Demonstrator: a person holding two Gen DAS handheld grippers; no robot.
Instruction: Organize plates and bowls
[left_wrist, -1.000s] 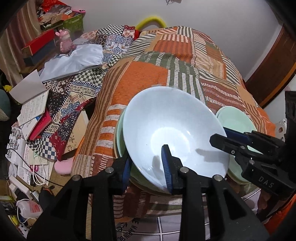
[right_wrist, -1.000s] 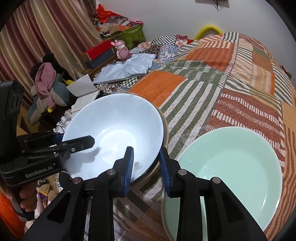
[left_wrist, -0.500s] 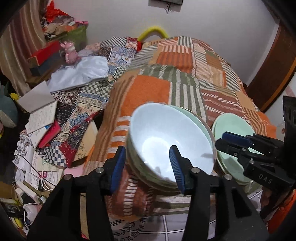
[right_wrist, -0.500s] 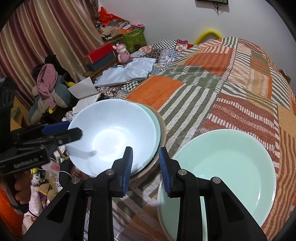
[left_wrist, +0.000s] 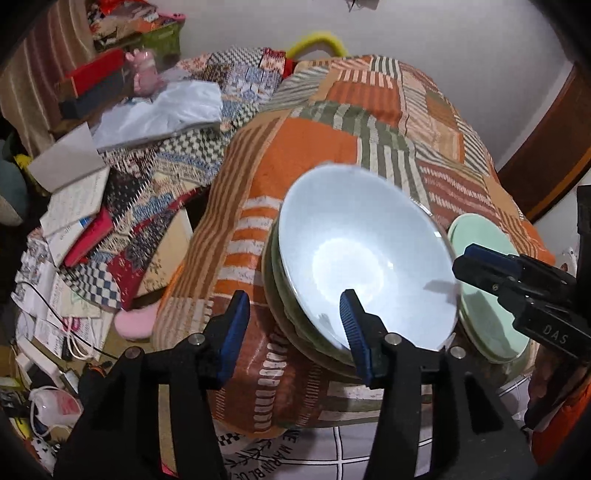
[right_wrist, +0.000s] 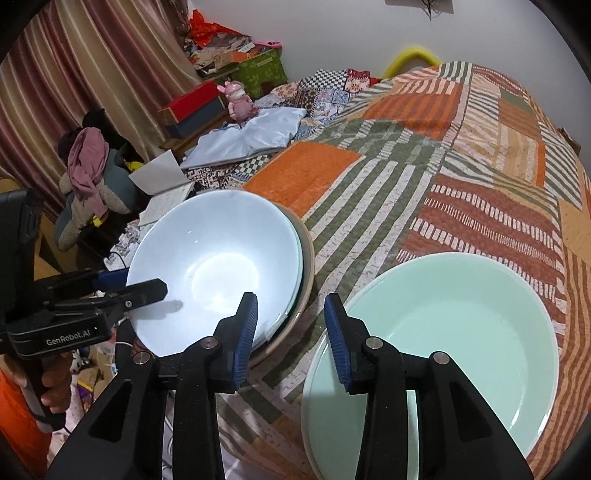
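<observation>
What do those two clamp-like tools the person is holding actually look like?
Both are black plastic. The left gripper and right gripper each have two fingers with ribbed blue pads. One body reads "GenRobot.AI", the other "DAS". An orange sleeve shows.

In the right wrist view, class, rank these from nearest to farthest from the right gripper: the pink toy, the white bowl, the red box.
1. White bowl, just left of the right gripper.
2. Pink toy, far back, left of the quilt.
3. Red box, beside the toy, slightly farther left.
</observation>
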